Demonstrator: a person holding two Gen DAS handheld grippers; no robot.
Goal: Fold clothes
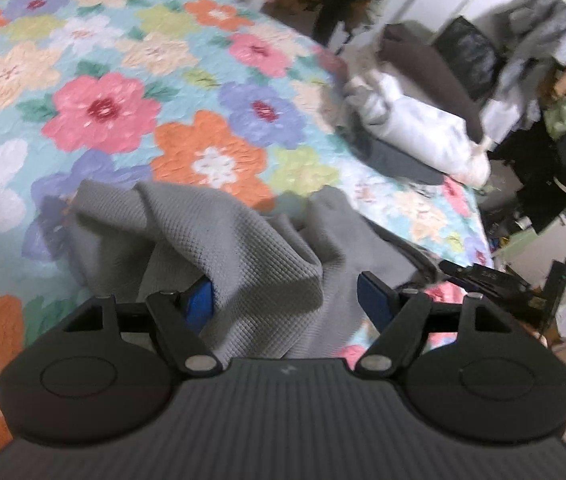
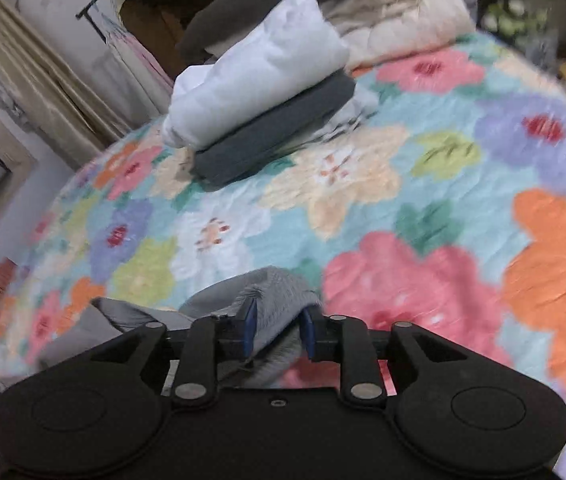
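A grey waffle-knit garment point(image 1: 239, 240) lies bunched on the floral quilt point(image 1: 123, 80). My left gripper point(image 1: 287, 300) is open, its blue pads point(image 1: 375, 300) wide apart. A fold of the grey cloth drapes between them and hides most of the left pad. In the right wrist view my right gripper point(image 2: 278, 330) is shut on a bunched edge of the same grey garment point(image 2: 271, 292), pinched between its blue pads point(image 2: 249, 328) just above the quilt point(image 2: 403, 200). A black piece, probably the right gripper, shows at the cloth's right end in the left wrist view.
A stack of folded clothes point(image 1: 415, 136), white on dark grey with a brown piece on top, sits near the bed's far edge; it is the same stack of folded clothes point(image 2: 259, 92) in the right wrist view. Hanging clothes and clutter point(image 1: 543, 60) stand beyond the bed. Curtains point(image 2: 23, 72) hang at left.
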